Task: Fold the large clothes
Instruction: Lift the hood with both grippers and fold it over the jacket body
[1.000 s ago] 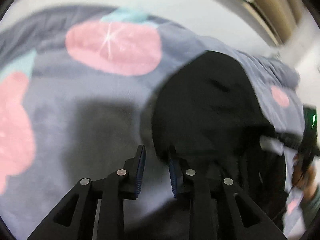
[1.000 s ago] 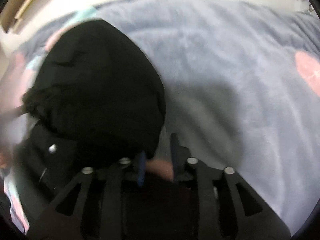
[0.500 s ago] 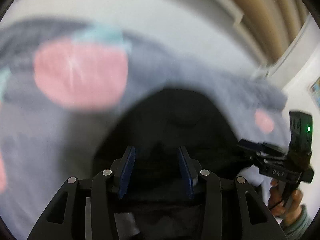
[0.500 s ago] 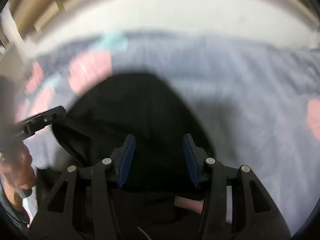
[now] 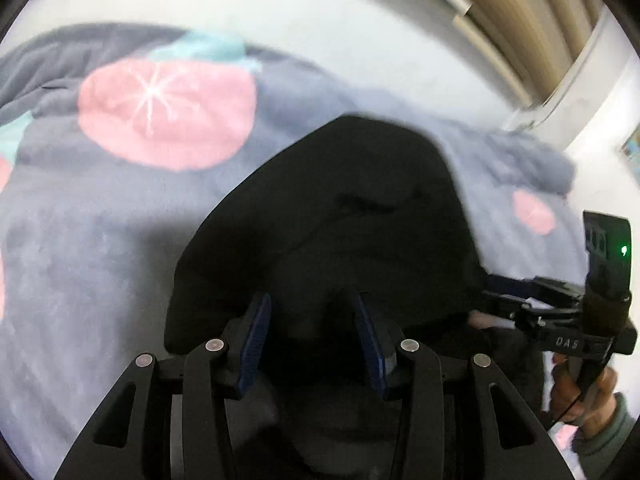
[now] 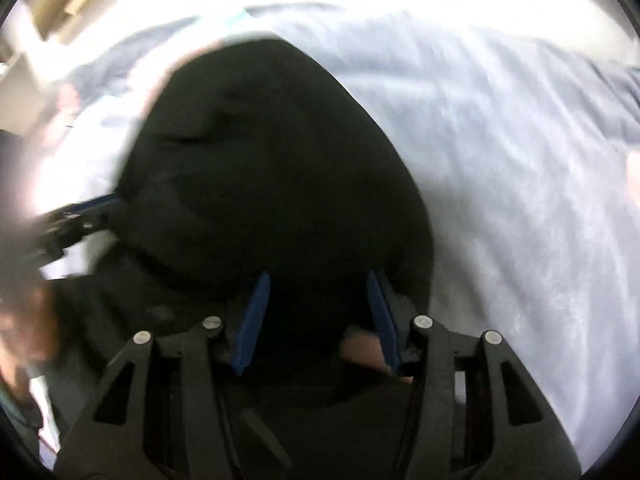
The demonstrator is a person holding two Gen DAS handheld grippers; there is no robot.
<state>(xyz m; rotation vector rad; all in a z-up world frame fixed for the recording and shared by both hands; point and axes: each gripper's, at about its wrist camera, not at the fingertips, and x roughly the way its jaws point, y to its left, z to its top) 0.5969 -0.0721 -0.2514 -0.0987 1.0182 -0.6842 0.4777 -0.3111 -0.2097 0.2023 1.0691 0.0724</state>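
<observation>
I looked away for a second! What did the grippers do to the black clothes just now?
Both grippers opened. A second ago the left gripper and right gripper were nearly shut at the edge of the black garment; now their jaws stand wide apart with the cloth between them. The garment stays on the grey fruit-print blanket.

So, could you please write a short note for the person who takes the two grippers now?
Left gripper: open, over the near part of the black garment, gripping nothing.
Right gripper: open, same, at the garment's near edge.
Garment lies in a rounded heap on the grey blanket with pink fruit print.
Done: garment set down and released.
Left: it looks bunched, so probably flatten and fold again.
</observation>
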